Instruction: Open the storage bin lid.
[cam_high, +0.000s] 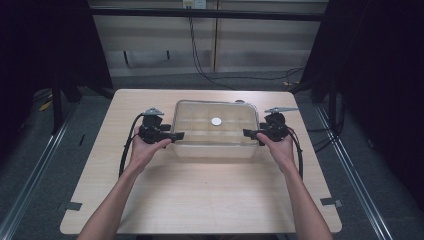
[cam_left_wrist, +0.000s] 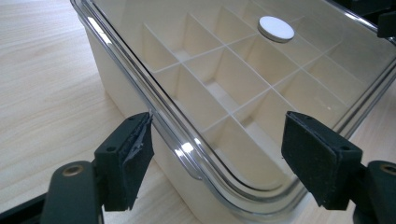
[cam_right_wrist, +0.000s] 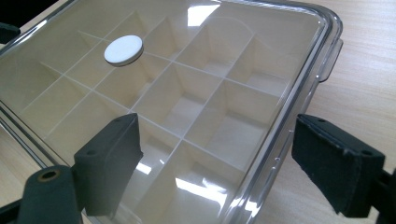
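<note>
A clear plastic box (cam_high: 200, 145) with a see-through lid and several inner compartments stands at the middle of the wooden table (cam_high: 210, 195). A white round disc (cam_high: 216, 121) lies on its lid. My left gripper (cam_high: 177, 136) is at the box's left side, open, and in the left gripper view the lid rim (cam_left_wrist: 187, 140) runs between its jaws (cam_left_wrist: 219, 154). My right gripper (cam_high: 247, 132) is at the box's right side, also open. In the right gripper view its jaws (cam_right_wrist: 219, 158) straddle the lid edge (cam_right_wrist: 280, 140), with the disc (cam_right_wrist: 123, 49) farther off. Neither gripper's pads press on the box.
Bare tabletop lies in front of the box, between the person's forearms. Small tape marks (cam_high: 331, 202) sit near the table's front corners. Black cables (cam_high: 200, 65) trail on the floor behind the table, and dark curtains stand at both sides.
</note>
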